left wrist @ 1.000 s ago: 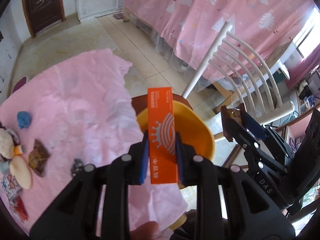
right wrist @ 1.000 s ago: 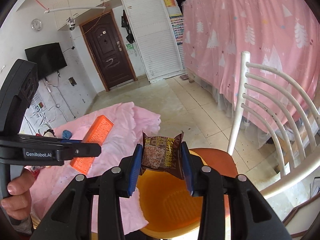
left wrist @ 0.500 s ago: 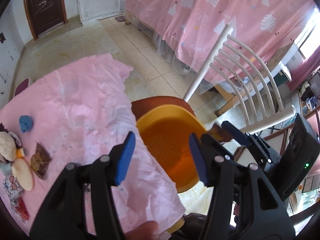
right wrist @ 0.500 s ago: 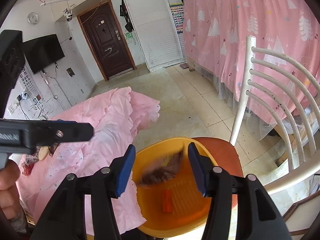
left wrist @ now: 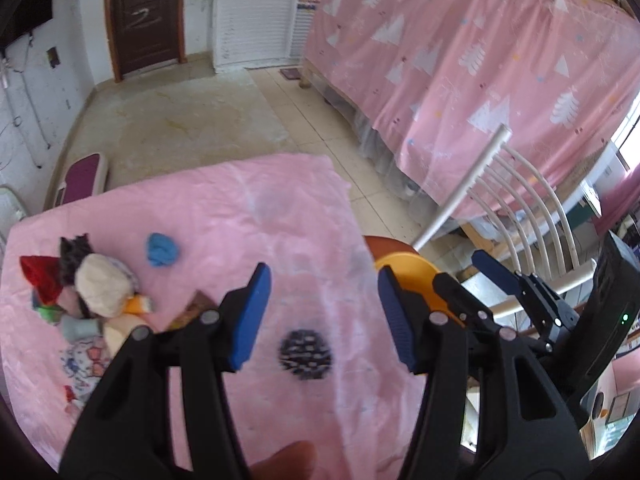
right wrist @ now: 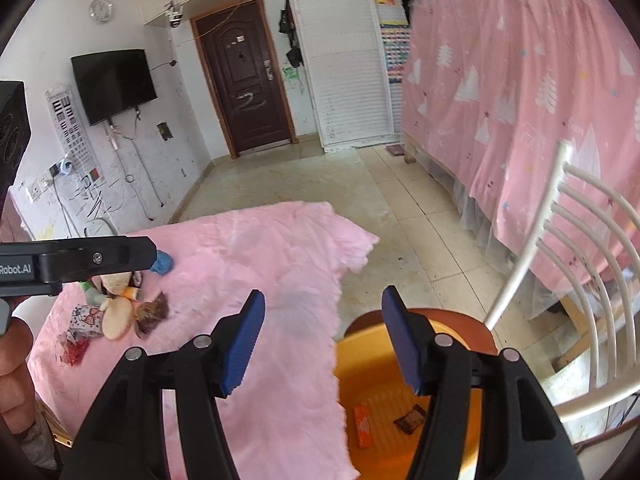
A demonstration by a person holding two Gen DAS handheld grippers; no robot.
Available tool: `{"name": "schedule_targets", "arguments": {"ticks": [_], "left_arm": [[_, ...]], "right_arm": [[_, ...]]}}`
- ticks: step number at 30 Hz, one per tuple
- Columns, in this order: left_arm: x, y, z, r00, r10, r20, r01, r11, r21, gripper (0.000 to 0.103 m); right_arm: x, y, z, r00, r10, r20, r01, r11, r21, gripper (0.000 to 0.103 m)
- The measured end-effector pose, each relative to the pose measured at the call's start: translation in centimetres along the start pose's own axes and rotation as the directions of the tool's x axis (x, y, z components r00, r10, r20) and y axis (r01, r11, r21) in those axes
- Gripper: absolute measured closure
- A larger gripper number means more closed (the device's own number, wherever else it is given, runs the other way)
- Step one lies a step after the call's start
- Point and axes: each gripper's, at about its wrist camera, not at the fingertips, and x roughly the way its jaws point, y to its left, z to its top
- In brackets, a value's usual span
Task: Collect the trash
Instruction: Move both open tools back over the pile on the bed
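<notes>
Both claws stand apart with nothing between their blue pads: the left claw [left wrist: 324, 316] has opened, and the right claw [right wrist: 322, 344] has just been opening wider. Below the right claw, the orange tub [right wrist: 400, 396] on the brown chair seat [right wrist: 472, 332] holds an orange box [right wrist: 362, 426] lying flat and a crumpled brown wrapper [right wrist: 410, 419] beside it, apart from each other. Under the left claw, a dark speckled scrap [left wrist: 306, 354] lies on the pink-covered worktop [left wrist: 248, 216]. Further left sits a heap of trash [left wrist: 92, 296]: a blue wad [left wrist: 162, 250], a pale round lump, a brown wrapper and red bits. The chair's white slatted back [right wrist: 580, 264] rises beside the tub, before the pink curtain [right wrist: 520, 80].
</notes>
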Motion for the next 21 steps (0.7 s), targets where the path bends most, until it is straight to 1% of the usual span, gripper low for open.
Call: {"name": "schedule_targets", "arguments": {"ticks": [5, 9, 12, 14, 16, 18, 20, 21], "left_arm": [[-2.0, 4.8, 0.1, 0.998, 0.056, 0.039, -0.053, 0.997, -0.064, 0.05], [-3.3, 8.5, 0.0, 0.992, 0.112, 0.054, -0.105, 0.987, -0.122, 0.05], [-4.1, 11.5, -0.2, 0.985, 0.164, 0.056, -0.152, 0.973, -0.172, 0.046], [-4.6, 13.4, -0.3, 0.978, 0.201, 0.055, -0.186, 0.961, -0.205, 0.046], [-4.9, 15.1, -0.4, 0.974, 0.223, 0.05, -0.206, 0.951, -0.231, 0.046], [-5.2, 16.7, -0.5, 0.966, 0.256, 0.045, -0.236, 0.938, -0.254, 0.045], [-5.6, 18.5, -0.6, 0.954, 0.296, 0.042, -0.273, 0.921, -0.278, 0.039], [-5.6, 19.3, -0.6, 0.949, 0.312, 0.038, -0.288, 0.912, -0.293, 0.038]], "right_arm": [[1.0, 4.3, 1.4, 1.0, 0.027, -0.002, -0.027, 0.998, -0.064, 0.052], [1.9, 8.2, 2.3, 0.998, 0.06, -0.009, -0.061, 0.991, -0.116, 0.052], [2.8, 11.3, 2.8, 0.996, 0.088, -0.019, -0.09, 0.984, -0.156, 0.052], [3.5, 13.5, 3.0, 0.994, 0.102, -0.029, -0.106, 0.976, -0.188, 0.052], [4.3, 15.6, 3.1, 0.992, 0.12, -0.046, -0.127, 0.968, -0.216, 0.052], [4.9, 17.0, 3.0, 0.989, 0.134, -0.062, -0.145, 0.962, -0.233, 0.052], [5.8, 18.8, 2.9, 0.985, 0.15, -0.087, -0.167, 0.953, -0.252, 0.052], [6.2, 19.5, 2.9, 0.983, 0.158, -0.097, -0.178, 0.95, -0.258, 0.052]]}}
